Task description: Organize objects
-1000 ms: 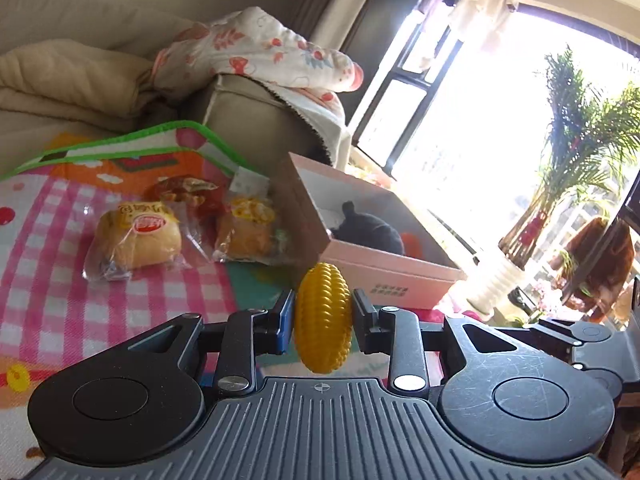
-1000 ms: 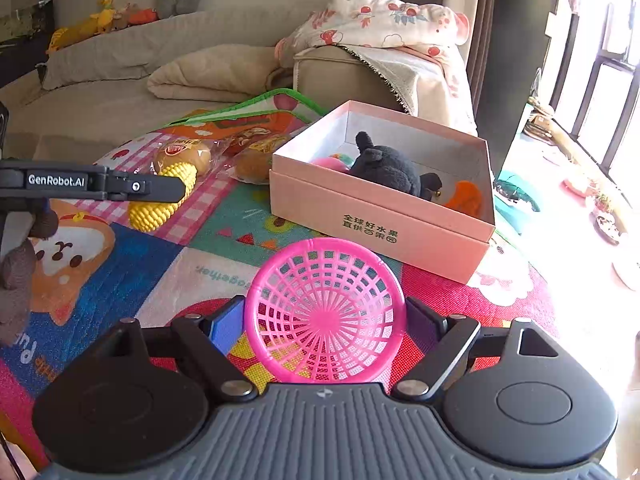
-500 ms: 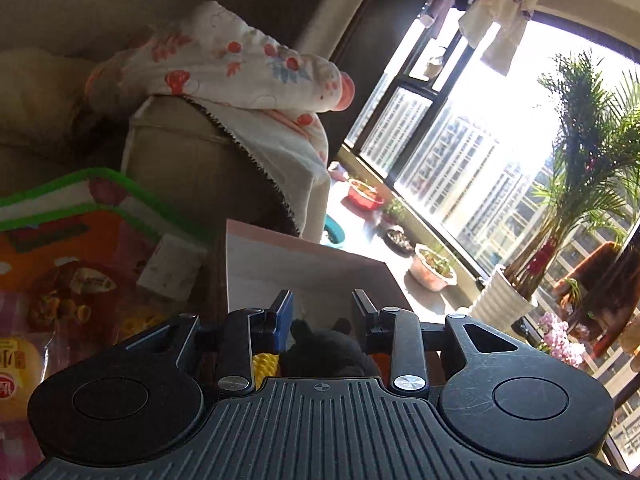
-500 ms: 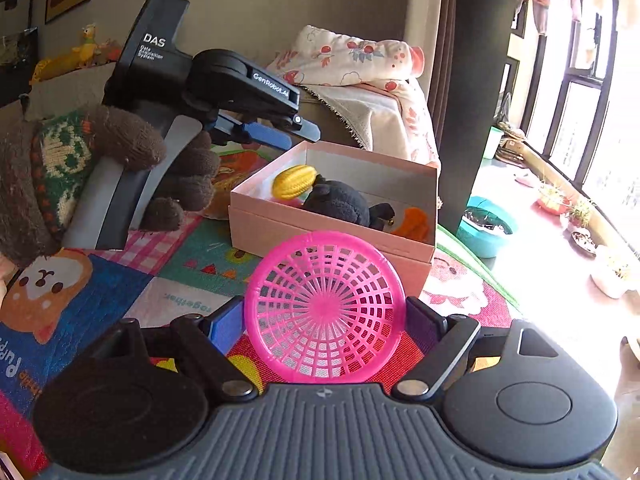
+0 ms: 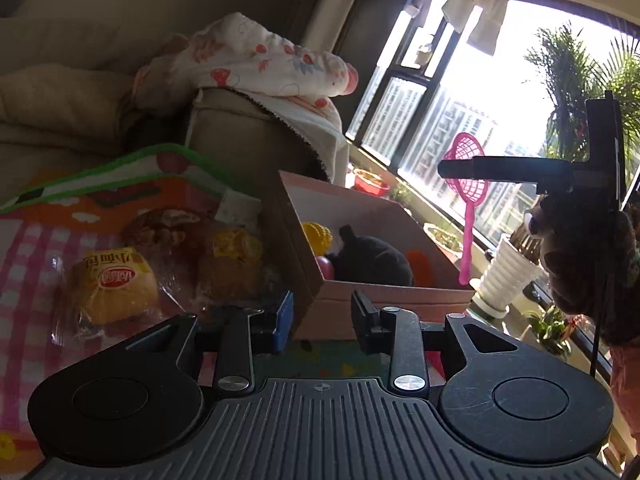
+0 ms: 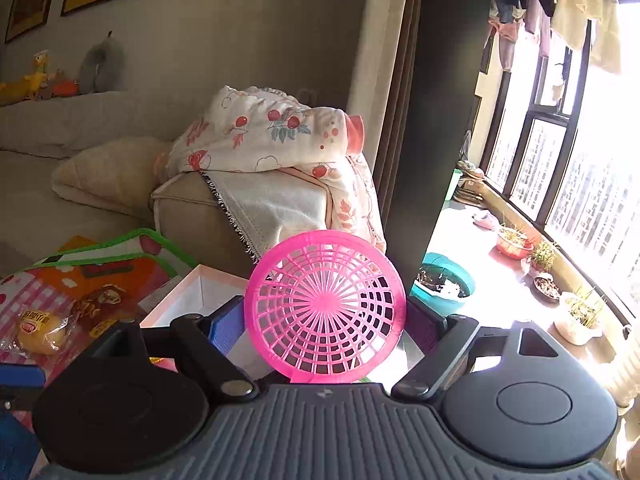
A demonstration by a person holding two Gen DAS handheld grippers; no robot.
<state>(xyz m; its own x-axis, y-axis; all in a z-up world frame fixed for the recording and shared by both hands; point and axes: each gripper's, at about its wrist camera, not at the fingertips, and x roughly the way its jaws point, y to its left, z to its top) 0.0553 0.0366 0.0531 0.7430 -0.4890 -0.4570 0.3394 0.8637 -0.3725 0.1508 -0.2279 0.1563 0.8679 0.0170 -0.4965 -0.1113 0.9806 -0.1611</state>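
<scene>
A colourful play mat [image 5: 48,232] with a green border and a pink checked patch carries everything. On it lie wrapped buns [image 5: 116,284] at the left and an open pink box [image 5: 384,300] just right of them, near the sofa [image 5: 240,140].

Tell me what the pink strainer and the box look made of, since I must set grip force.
Pink strainer: likely rigid plastic, glossy and translucent, a moulded lattice that light shines through. Box: probably matte pink cardboard, with thin straight walls and a pale interior.
</scene>
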